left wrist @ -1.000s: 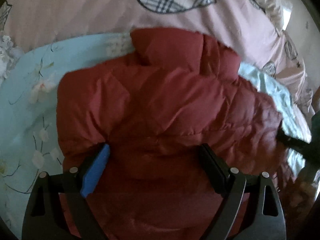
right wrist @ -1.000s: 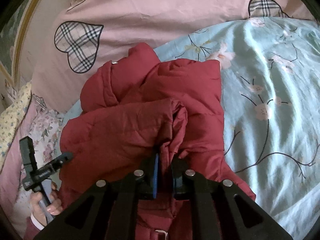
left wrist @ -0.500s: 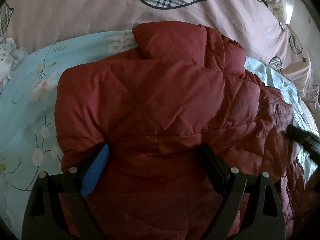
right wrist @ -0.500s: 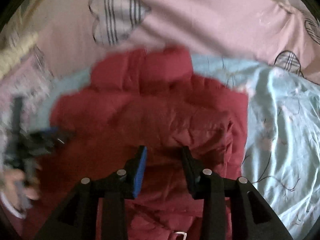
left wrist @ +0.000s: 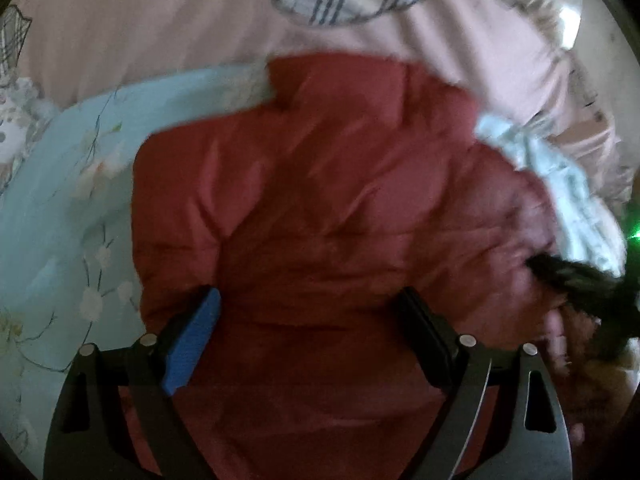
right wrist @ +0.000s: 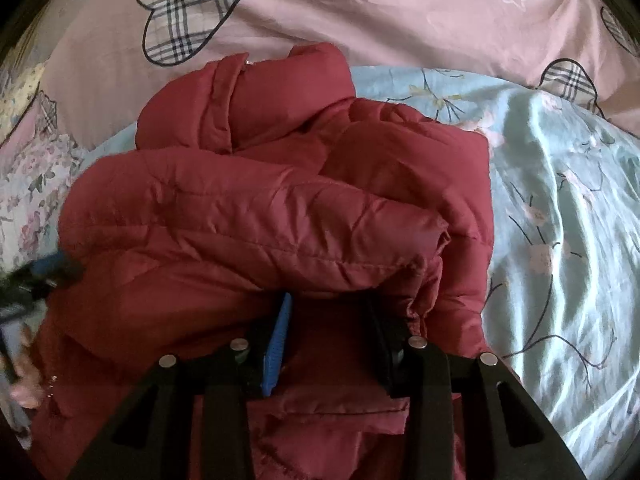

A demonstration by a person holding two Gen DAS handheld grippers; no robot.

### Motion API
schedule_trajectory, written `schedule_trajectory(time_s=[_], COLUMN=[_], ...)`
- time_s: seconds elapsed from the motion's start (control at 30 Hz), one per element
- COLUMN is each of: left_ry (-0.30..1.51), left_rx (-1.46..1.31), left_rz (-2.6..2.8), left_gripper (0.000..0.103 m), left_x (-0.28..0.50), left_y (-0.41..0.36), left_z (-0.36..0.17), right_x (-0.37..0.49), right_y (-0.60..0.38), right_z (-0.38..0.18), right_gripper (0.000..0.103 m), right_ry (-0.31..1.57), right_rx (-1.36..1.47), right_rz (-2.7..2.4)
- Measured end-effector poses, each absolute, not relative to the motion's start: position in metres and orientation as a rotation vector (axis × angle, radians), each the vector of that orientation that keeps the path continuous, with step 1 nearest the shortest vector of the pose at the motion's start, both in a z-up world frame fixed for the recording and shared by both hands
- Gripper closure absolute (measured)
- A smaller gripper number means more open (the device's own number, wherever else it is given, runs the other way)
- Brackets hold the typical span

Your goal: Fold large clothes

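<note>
Currently the red padded jacket (right wrist: 256, 216) lies bunched on the pale blue floral sheet (right wrist: 568, 208) of the bed, its collar end toward the pink quilt (right wrist: 400, 12) with plaid hearts. Right tongs (right wrist: 326, 312) are opening, pads apart with jacket fabric between them. Left tongs (left wrist: 312, 312) hover spread wide above the jacket, gripping nothing.

Jacket (right wrist: 256, 216): quilted red cloth, showing a slight sheen. Floral sheet (right wrist: 560, 200): smooth, glossy, possibly satin. Pink duvet (right wrist: 380, 8): looking matt cotton. Right tool (right wrist: 328, 320): matt black plastic.
</note>
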State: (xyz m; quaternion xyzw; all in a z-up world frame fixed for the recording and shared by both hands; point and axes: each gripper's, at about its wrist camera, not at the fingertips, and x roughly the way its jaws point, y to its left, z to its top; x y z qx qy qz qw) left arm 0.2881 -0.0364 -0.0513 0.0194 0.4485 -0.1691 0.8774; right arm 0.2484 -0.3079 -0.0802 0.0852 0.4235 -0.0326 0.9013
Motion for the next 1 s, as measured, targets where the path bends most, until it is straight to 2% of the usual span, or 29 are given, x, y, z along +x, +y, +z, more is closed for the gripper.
schedule_trajectory(time_s=[0.87,0.97,1.0], left_ry=[0.963,0.974,0.971], left_rx=[0.077,0.084,0.083], left_rz=[-0.297,-0.283,-0.277], left_gripper=[0.01,0.01,0.01], left_x=[0.298,0.295,0.292], left_y=[-0.043,-0.042,-0.04], left_z=[-0.065,-0.058,-0.056], right_x=[0.247,0.234,0.229], right_y=[-0.319,-0.322,-0.323], right_z=[-0.084,-0.072,-0.068], right_gripper=[0.064,0.061,0.056], right_ry=[0.884,0.872,0.868], right_rx=[0.229,0.267,0.274], right_rz=[-0.05,-0.043,-0.042])
